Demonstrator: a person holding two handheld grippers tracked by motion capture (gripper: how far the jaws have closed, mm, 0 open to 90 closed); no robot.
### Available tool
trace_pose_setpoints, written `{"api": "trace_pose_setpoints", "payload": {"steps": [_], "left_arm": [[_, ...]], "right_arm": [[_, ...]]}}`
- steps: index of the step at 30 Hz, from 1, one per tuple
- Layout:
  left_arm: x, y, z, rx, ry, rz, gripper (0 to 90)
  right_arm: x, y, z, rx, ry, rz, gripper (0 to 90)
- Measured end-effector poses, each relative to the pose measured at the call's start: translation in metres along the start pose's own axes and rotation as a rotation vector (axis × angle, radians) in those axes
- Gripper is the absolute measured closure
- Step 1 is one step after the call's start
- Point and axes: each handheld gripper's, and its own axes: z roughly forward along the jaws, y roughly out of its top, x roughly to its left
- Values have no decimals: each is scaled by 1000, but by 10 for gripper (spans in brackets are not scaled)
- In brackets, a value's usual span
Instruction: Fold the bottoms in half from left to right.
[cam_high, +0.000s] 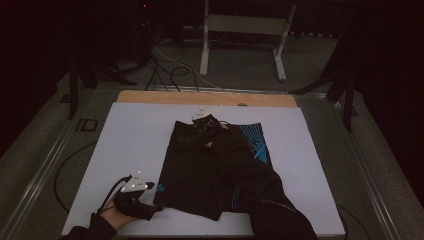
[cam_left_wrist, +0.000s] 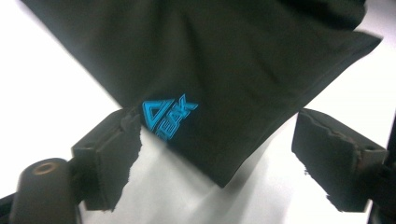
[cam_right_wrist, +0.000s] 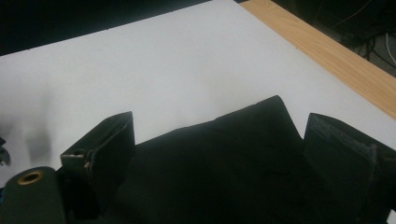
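On the white tabletop (cam_high: 130, 145), a pair of black shorts (cam_high: 200, 170) with blue graphics lies roughly flat but still rumpled, waistband toward the far wooden edge (cam_high: 165, 97). The left hand-held gripper (cam_high: 144, 210) sits at the near-left hem corner, jaws spread with that corner (cam_left_wrist: 219, 163) and its blue logo (cam_left_wrist: 169, 114) between them, the pads not yet pressing on the fabric. The right hand-held gripper (cam_high: 202, 131), reached out on a dark sleeve (cam_high: 260, 195) across the garment, hovers at the waistband (cam_right_wrist: 261, 116) with jaws likewise parted over the cloth. By the look of it, the work is at an early stage: both corners are lined up for a grasp, while any straightening or folding of the shorts remains to be done.
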Motion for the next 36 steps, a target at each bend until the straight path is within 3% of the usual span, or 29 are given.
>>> {"api": "trace_pose_setpoints", "payload": {"steps": [8,18,23,27,28,29,30,33,36], "left_arm": [[2,-3,7,65,-11,18,394],[-6,0,10,95,52,79,475],[-9,0,11,99,60,92,476],[-6,0,10,92,71,72,551],[-3,0,9,85,68,43,638],[-2,0,9,83,67,34,638],[-1,0,9,80,69,26,702],[-1,1,10,79,56,23,812],[-3,2,11,78,54,29,843]], "right_arm": [[2,0,12,13,12,-16,97],[1,2,17,15,11,-7,97],[1,0,23,16,14,14,97],[0,0,26,18,20,12,97],[0,1,29,17,20,12,97],[0,1,29,17,20,12,97],[0,1,31,17,23,12,97],[1,2,33,16,26,21,97],[0,2,40,20,24,23,97]]}}
